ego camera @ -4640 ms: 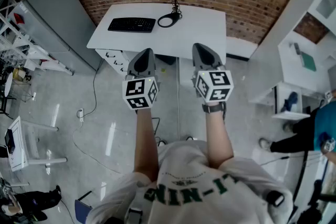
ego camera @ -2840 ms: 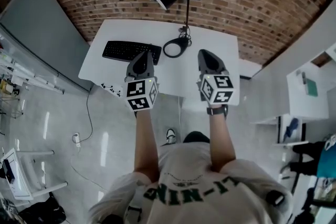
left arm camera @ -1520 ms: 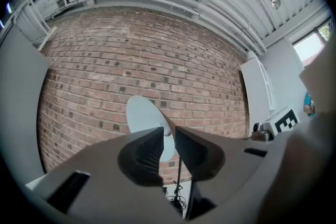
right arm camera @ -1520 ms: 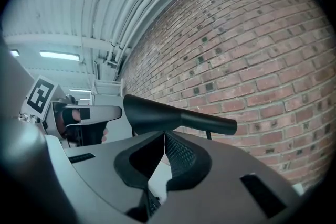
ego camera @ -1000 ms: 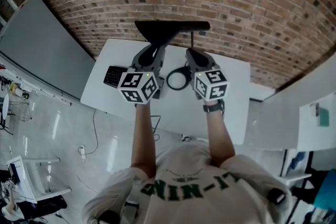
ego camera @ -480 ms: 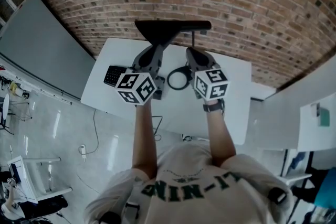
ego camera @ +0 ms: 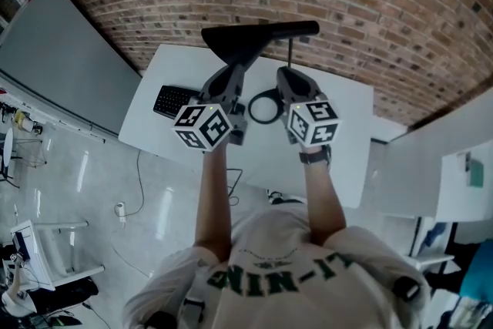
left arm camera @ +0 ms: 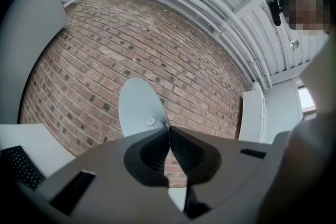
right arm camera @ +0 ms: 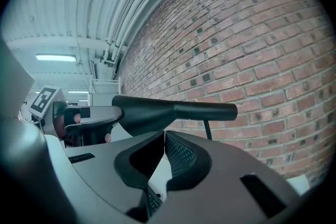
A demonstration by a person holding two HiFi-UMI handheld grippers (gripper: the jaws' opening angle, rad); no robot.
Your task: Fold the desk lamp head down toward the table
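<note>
The lamp head (ego camera: 235, 46) is up high and flat, over the far edge of the table (ego camera: 339, 142), at 12 o'clock from the person. It is not folded down yet. The left gripper (left arm camera: 168, 128) has just been closing. Its jaws now meet on the thin rim of the shade, so it looks like it has hold of the lamp head from 6 o'clock. I think this means the grab is done and the pull down toward the table can start. The right gripper (right arm camera: 164, 136) is closed with nothing in it. It waits at 4 o'clock from the shade, over the round lamp base (ego camera: 266, 108). The keyboard (ego camera: 176, 99) lies at 9 o'clock from that base. A brick wall (ego camera: 370, 4) stands behind.
</note>
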